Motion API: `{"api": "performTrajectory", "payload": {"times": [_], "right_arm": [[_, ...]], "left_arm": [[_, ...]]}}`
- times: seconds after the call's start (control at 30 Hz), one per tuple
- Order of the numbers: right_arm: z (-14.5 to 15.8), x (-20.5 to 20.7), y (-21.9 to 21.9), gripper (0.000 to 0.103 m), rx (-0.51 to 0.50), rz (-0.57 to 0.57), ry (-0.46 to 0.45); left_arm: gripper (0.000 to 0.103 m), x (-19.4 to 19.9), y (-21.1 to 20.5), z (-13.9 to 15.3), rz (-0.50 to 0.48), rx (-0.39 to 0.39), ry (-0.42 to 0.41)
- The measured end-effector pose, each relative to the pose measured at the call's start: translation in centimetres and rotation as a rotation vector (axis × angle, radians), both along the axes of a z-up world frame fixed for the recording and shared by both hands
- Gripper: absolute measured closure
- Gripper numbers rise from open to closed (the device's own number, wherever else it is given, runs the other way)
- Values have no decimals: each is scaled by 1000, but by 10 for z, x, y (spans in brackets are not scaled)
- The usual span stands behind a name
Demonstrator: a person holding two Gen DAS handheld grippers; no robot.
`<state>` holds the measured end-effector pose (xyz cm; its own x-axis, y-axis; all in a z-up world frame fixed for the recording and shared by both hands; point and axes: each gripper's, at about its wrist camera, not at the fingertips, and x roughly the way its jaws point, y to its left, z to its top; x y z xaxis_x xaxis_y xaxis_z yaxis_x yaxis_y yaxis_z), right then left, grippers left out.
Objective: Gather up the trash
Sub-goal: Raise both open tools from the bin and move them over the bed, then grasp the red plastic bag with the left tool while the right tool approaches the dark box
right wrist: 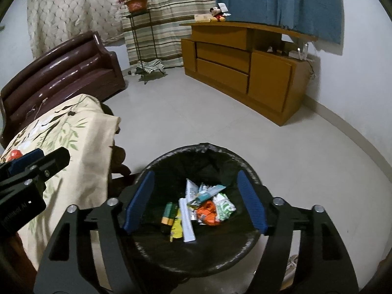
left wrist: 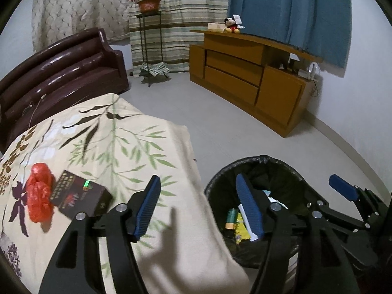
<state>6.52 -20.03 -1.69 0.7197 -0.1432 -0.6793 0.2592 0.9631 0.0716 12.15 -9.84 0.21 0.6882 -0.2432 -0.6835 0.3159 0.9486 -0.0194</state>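
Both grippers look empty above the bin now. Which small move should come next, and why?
Probably swing the left hand-held gripper back over the table toward the dark box beside the red plastic bag. Both pieces lie on the floral tablecloth, while the bin holds other wrappers. The left jaws stand open and empty. The right hand-held gripper hangs open over the bin, farther from the table.

A dark brown sofa (left wrist: 73, 66) stands by patterned curtains (left wrist: 80, 7); a potted plant (left wrist: 148, 2) tops a thin metal stand (left wrist: 149, 49) — further right, a wooden cabinet (left wrist: 245, 78) bears a plush mouse toy (left wrist: 232, 25).
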Motion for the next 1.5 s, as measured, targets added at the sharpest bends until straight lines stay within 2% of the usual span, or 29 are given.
{"api": "performTrajectory", "payload": {"times": [0.4, 0.53, 0.93, 1.23, 1.33, 1.43, 1.5], "right_arm": [[14, 7, 57, 23, 26, 116, -11], [17, 12, 83, 18, -8, 161, -8], [19, 32, 146, 17, -7, 293, 9], [19, 49, 179, 17, -26, 356, 27], [18, 53, 182, 17, -28, 364, 37], [16, 55, 185, 17, -33, 368, 48], [14, 57, 187, 17, -35, 372, 54]], "left_arm": [[38, -4, 68, 7, 110, -7, -8], [38, -4, 100, 6, 173, -9, -6], [36, 14, 181, 1, 341, 1, 4], [36, 38, 201, -14, 342, 3, 62], [36, 47, 207, -22, 339, -22, 109], [36, 52, 212, -24, 343, -32, 118], [40, 54, 214, -25, 338, -39, 127]]}}
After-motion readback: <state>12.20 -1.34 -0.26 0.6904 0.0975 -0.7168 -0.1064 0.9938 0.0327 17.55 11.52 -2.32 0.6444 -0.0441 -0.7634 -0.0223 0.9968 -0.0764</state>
